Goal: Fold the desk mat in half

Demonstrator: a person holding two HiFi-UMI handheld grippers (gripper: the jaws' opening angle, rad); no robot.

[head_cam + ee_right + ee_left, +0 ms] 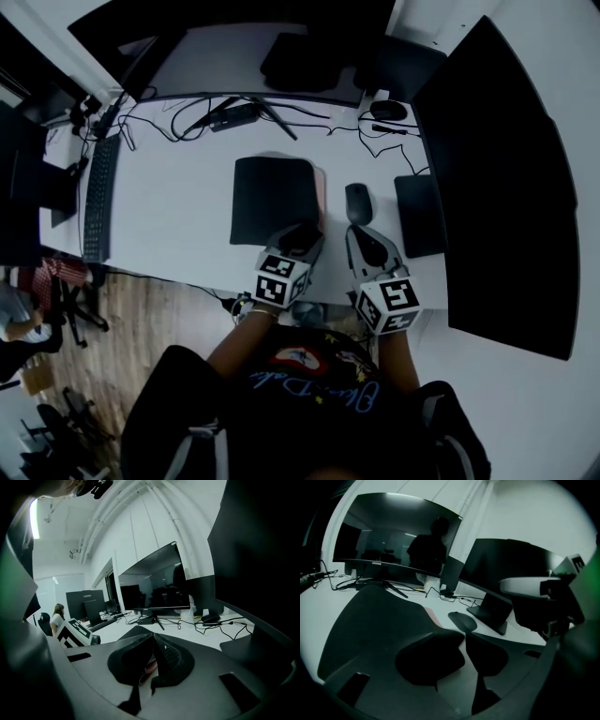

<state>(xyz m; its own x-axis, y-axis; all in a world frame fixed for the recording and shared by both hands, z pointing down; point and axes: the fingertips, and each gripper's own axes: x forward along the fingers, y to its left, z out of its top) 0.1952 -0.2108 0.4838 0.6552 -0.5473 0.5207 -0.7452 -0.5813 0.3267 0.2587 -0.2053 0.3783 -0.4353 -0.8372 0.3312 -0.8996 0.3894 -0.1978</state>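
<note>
1. One desk mat [274, 199] lies flat on the white desk [178, 216], roughly at its middle. A keyboard [98, 197] is well off to its left and a mouse [358, 202] sits just beside its right edge.
2. From the head view the mat is a dark, nearly square sheet with rounded corners. A narrow pink strip [321, 192] runs along its right side, as though a lighter face or layer peeks out there. Whether the mat is doubled over cannot be told for sure.
3. In the left gripper view the mat's black top has a fine, matte grain and spreads wide to the left of the jaws. The pink strip shows again at its near right corner, with the mouse just past it.
4. The left gripper [302, 242] hangs over the mat's near right corner. Its jaws stand a little apart, and bare white desk shows through the slit. Nothing sits between them.
5. The right gripper [361, 234] is on the near side of the mouse, off the mat. In its own view the jaws meet at the tips. A thin sliver of pink shows low in the gap between them, but what it belongs to is not clear. No object can be made out in its grip.
6. A flat black slab [417, 214] rests on the desk to the right of the mouse, and a large dark monitor [497, 187] stands beyond that.
</note>
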